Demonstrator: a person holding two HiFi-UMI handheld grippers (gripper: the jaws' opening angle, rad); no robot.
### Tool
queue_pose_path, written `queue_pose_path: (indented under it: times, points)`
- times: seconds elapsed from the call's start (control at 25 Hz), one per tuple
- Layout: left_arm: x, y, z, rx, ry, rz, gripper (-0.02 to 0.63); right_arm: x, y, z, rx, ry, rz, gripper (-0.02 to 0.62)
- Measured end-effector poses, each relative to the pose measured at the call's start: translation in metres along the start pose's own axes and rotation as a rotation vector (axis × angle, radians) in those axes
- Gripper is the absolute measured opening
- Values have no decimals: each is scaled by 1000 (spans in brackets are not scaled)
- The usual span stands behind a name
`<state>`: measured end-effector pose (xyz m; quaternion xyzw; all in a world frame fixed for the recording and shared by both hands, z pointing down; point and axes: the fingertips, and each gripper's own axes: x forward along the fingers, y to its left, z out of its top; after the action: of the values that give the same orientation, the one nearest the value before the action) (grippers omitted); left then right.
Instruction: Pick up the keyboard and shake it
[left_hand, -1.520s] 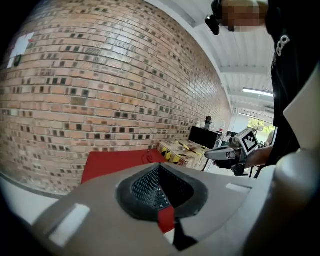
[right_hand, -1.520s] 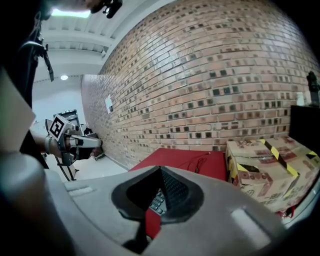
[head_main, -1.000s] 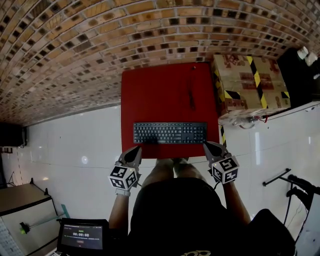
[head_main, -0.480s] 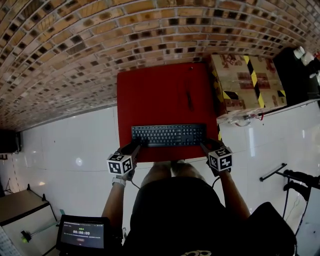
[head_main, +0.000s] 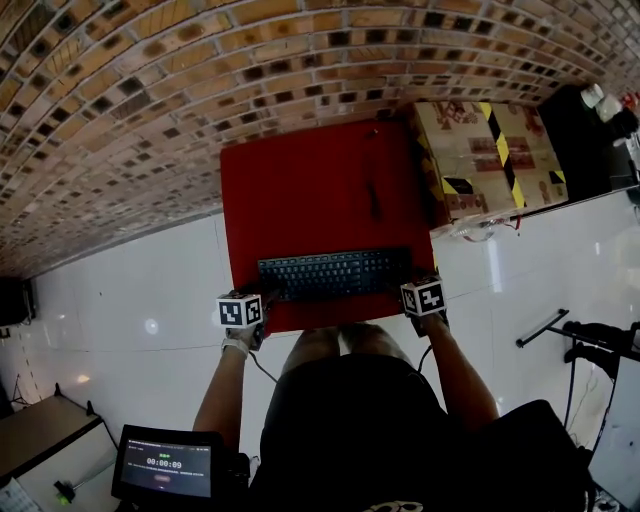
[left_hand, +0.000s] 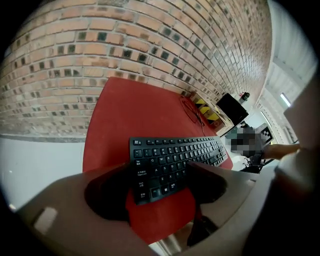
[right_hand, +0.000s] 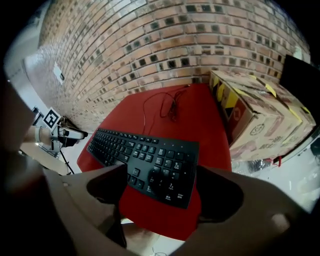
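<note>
- A small screen (head_main: 165, 465) sat low by the person's left side, nearest the camera.
- The left gripper (head_main: 266, 293) was at the tabletop's near edge. Its jaws had just been opening and stood wide apart. The keyboard's left end showed in the gap between them, with neither jaw pressing on it.
- The right gripper (head_main: 407, 282) was at the same edge, at the other end. Its jaws had also just been opening and stood wide. The keyboard's right end showed between them, ungripped.
- The keyboard (head_main: 335, 274), black, lay flat on the red tabletop (head_main: 300, 190), along its near edge, with a gripper at each end.
- A thin dark cable (head_main: 373, 195) lay loose on the tabletop beyond the keyboard, well apart from it.
- A box (head_main: 490, 150) with yellow-and-black tape stood just beside the tabletop's right edge.
- A brick wall (head_main: 150, 100) rose behind the tabletop and box.
</note>
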<state>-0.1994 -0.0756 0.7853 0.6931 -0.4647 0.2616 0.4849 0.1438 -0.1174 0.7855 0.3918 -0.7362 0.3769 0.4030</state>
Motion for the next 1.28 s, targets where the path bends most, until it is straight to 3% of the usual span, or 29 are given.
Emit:
queue_pose_path:
  times: [0.16,0.36,0.72,0.88,1.16,1.28]
  points:
    - [15,7,-1,7,55,-6,388,24,-12,-9,70,86,-33,458]
    - [27,10,0,8,89,-15,393,37,-16,-10,132,120,-24,463]
    - [41,18,-6,-1,143,-20,396,49,-19,-4,114,177,-26,463]
    - [42,21,-5,0,160,1,364,51,-20,-4,99,200,-47,463]
    - [45,19,-6,-3,169,14,391,51,-20,-5,103,210,-53,463]
    - [46,22,-6,16,179,34,364,52,-20,-4,101,203,-54,463]
